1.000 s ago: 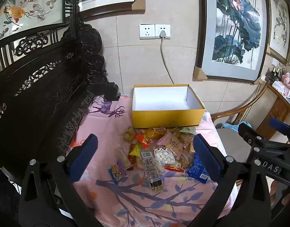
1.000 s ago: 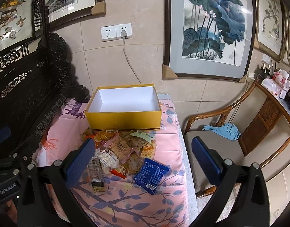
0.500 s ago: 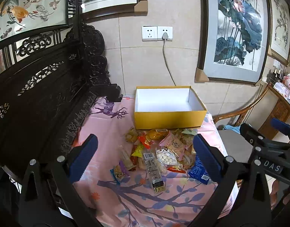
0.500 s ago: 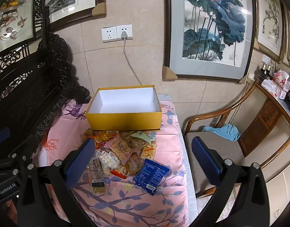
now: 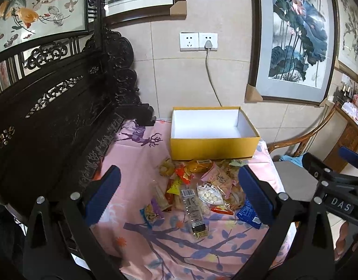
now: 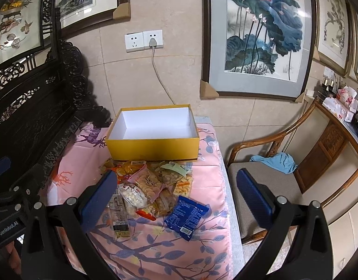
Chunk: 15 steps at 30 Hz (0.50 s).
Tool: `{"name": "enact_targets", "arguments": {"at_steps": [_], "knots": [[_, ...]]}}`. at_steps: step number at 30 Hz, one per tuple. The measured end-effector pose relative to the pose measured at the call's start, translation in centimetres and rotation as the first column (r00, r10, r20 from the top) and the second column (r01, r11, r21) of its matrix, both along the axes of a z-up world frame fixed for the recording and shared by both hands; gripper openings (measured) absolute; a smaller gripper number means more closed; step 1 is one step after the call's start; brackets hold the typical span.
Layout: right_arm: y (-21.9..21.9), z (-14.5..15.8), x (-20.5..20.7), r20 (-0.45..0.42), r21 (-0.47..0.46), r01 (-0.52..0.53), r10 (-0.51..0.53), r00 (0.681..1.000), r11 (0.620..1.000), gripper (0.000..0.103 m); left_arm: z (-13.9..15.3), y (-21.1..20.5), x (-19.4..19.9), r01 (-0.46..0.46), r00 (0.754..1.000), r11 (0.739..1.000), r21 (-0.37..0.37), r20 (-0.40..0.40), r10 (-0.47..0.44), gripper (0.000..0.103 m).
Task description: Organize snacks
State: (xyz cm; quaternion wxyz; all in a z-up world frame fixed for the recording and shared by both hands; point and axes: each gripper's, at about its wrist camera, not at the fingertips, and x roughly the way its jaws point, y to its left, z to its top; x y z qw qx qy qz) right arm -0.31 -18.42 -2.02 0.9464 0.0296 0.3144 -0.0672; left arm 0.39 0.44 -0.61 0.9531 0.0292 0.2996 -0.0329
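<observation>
Between my wide-spread, empty left fingers [image 5: 104, 193] the snack pile [image 5: 197, 186] lies on the table [image 5: 137, 163] before the yellow box [image 5: 214, 143], while my right fingers [image 6: 254, 192], equally wide and empty, frame the blue packet [image 6: 186, 213] beside a wooden chair [image 6: 302, 163].

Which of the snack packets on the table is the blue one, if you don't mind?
The blue packet lying alone at the pile's right edge; the other wrappers are clear, orange, pink or green.

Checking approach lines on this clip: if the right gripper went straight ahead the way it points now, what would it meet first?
Probably the snack pile on the pink cloth, with the yellow box just beyond. The right gripper has its jaws open and holds nothing; depth is hard to judge through the fisheye.
</observation>
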Motion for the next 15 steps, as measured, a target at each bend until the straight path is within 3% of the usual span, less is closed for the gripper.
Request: {"name": "enact_targets", "arguments": {"at_steps": [11, 15], "knots": [[-0.2, -0.2, 0.6, -0.009, 0.002, -0.006, 0.006, 1.0, 1.0, 0.102, -0.2, -0.2, 0.4, 0.001, 1.0, 1.0, -0.005, -0.001, -0.001, 0.101], [-1.0, -2.2, 1.4, -0.032, 0.008, -0.032, 0.032, 0.999, 0.999, 0.102, -1.6, -0.4, 0.9, 0.014, 1.0, 1.0, 0.003, -0.004, -0.014, 0.101]]}}
